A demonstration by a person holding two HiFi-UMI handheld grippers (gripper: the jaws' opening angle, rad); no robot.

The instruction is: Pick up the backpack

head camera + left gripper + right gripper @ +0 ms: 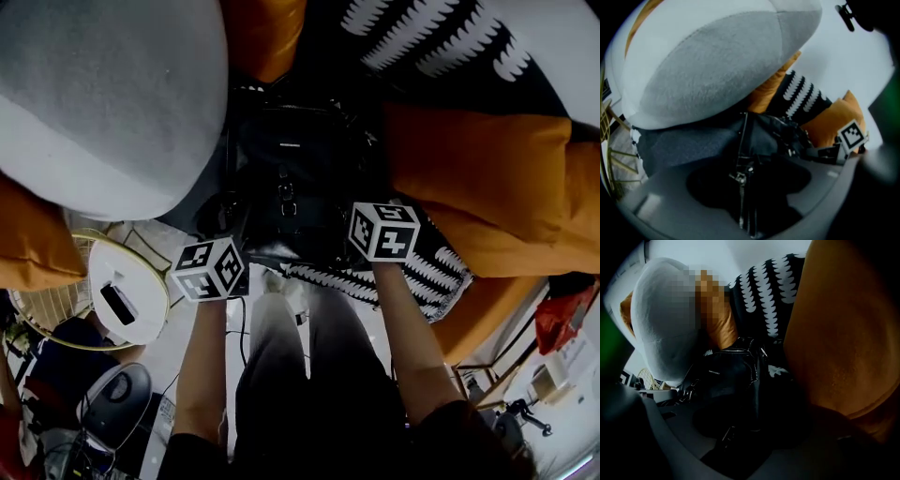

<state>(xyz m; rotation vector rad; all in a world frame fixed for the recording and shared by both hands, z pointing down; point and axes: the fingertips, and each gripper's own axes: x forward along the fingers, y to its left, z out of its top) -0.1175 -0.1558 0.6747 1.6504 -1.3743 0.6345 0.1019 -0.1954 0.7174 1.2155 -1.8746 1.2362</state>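
A black leather backpack lies on a sofa, wedged between a big grey-and-white cushion and an orange cushion. My left gripper, with its marker cube, sits at the bag's lower left corner. My right gripper is at the lower right corner. In the left gripper view a black strap with a metal buckle runs into the gap of the left gripper, whose jaws stand apart. The right gripper view shows the backpack straight ahead of the right gripper, with a strap end low in its wide gap.
A black-and-white patterned pillow lies behind the bag and a patterned throw lies under its right side. A round white side table with a small dark device stands at the left. The person's legs are below.
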